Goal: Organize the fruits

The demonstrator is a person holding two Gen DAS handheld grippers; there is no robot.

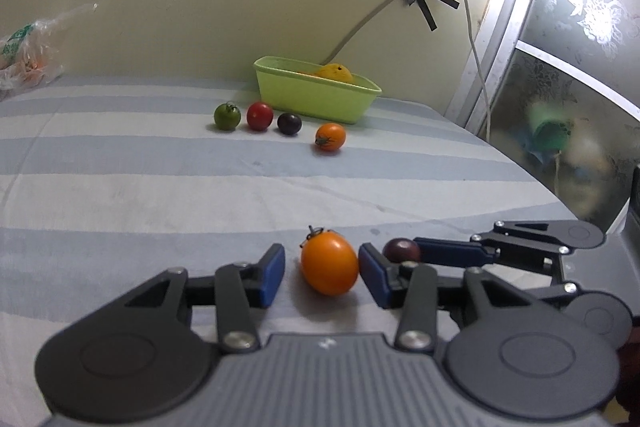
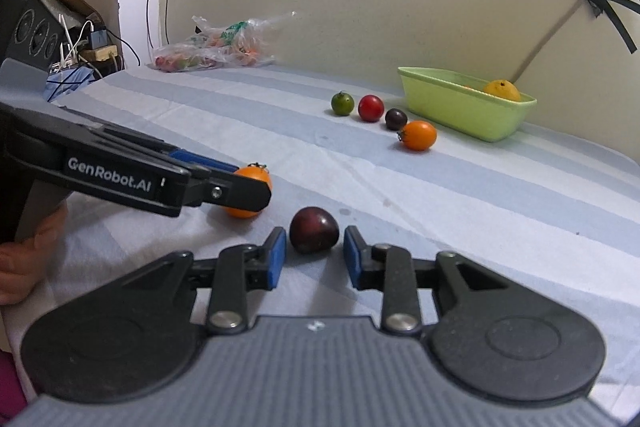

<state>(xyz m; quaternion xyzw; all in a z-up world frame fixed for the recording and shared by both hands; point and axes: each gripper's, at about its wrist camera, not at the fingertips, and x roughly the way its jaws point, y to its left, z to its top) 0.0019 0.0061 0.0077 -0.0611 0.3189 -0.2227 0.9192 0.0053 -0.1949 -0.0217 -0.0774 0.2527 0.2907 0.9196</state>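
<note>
An orange tomato (image 1: 329, 263) lies on the striped cloth between the blue pads of my left gripper (image 1: 322, 269), which is open; a gap shows at the left pad. Beside it, a dark purple tomato (image 2: 315, 230) sits at the fingertips of my right gripper (image 2: 315, 253), also open, with slim gaps on both sides. Further back a row stands in front of a lime-green tub (image 1: 316, 103): green tomato (image 1: 227, 116), red tomato (image 1: 259, 115), dark tomato (image 1: 289, 123), orange tomato (image 1: 330, 136). A yellow fruit (image 1: 334, 71) rests in the tub.
A clear plastic bag (image 2: 216, 47) of produce lies at the back left by the wall. A white cable (image 1: 476, 59) hangs from a power strip on the wall. The cloth's right edge (image 1: 532, 179) drops off beside a glass door. A hand (image 2: 24, 263) holds the left gripper.
</note>
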